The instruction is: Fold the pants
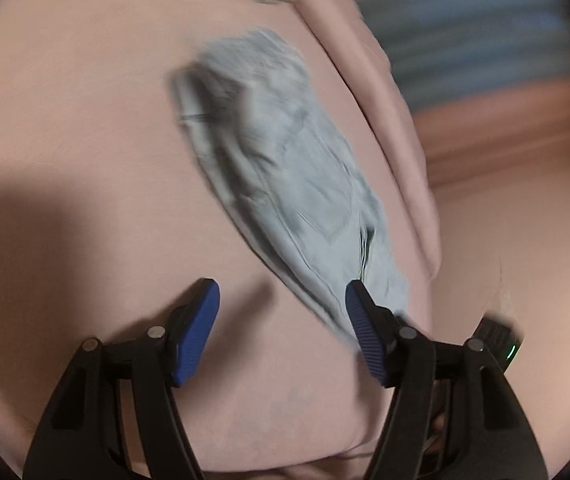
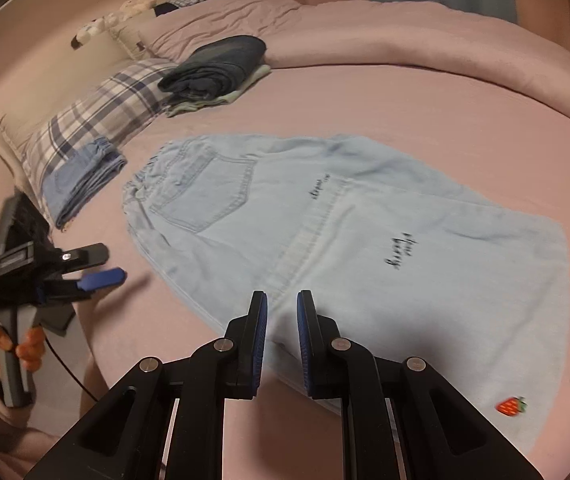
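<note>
The light-blue denim pants (image 2: 325, 248) lie flat mid-bed on the pink sheet (image 2: 425, 100), seemingly folded leg over leg but not yet crosswise, while the left gripper (image 1: 281, 320) hovers spread and empty and the right gripper (image 2: 281, 340), jaws slightly parted, grips nothing.

We see our left tongs (image 1: 281, 300) spread wide above the pink bed (image 1: 85, 120), nothing between the 2 blue pads (image 1: 201, 320). The light denim pants (image 1: 285, 168) lie blurred ahead, running diagonally, their near end beside the right-hand pad.
</note>
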Motion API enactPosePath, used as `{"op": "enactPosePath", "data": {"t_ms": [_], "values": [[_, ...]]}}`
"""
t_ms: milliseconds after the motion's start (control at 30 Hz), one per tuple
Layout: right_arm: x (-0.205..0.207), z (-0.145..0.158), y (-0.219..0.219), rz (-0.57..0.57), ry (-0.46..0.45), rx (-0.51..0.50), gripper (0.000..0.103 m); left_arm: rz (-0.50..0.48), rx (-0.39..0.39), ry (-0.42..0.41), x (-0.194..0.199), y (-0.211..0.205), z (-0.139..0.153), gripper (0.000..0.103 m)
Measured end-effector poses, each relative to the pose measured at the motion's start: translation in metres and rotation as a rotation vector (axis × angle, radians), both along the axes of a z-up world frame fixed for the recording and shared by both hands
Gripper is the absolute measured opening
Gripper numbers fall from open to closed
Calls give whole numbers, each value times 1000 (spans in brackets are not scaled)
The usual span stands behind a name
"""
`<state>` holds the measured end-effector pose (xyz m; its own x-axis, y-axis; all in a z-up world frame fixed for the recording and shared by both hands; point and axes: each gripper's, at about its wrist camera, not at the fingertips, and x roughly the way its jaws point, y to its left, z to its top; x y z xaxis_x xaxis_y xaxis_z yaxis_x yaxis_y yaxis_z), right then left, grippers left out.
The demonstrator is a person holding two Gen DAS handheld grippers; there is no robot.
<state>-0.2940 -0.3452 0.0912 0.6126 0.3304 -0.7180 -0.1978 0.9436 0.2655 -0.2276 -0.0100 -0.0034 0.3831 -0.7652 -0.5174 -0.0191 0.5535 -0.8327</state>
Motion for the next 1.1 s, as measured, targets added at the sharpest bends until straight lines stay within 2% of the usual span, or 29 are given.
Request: {"op": "enactPosePath", "data": {"t_ms": [67,400,600,667,700,733,767,833,933,1100], "values": [[1,2,4,3,-5,2,15,51,-45,16,5,7,-4,65],[6,10,3,-33,-12,11,15,205,-89,41,46,0,2,65],[29,8,9,-32,9,21,15,233,-76,32,64,-13,6,65],[42,5,9,-42,23,26,15,253,-81,33,71,-12,5,61],[50,4,8,-47,31,36,15,261,-83,35,74,-10,5,50],[59,3,7,-54,41,44,15,264,-75,34,76,-9,4,33],[68,3,6,-61,48,47,15,258,-65,32,78,-8,3,27],[86,3,6,-74,52,32,15,244,-51,18,75,-5,3,22],[117,0,6,-89,66,-1,15,190,-5,-94,67,-5,22,18],[170,-35,13,-138,192,-82,15,116,80,-234,59,-15,50,18]]}}
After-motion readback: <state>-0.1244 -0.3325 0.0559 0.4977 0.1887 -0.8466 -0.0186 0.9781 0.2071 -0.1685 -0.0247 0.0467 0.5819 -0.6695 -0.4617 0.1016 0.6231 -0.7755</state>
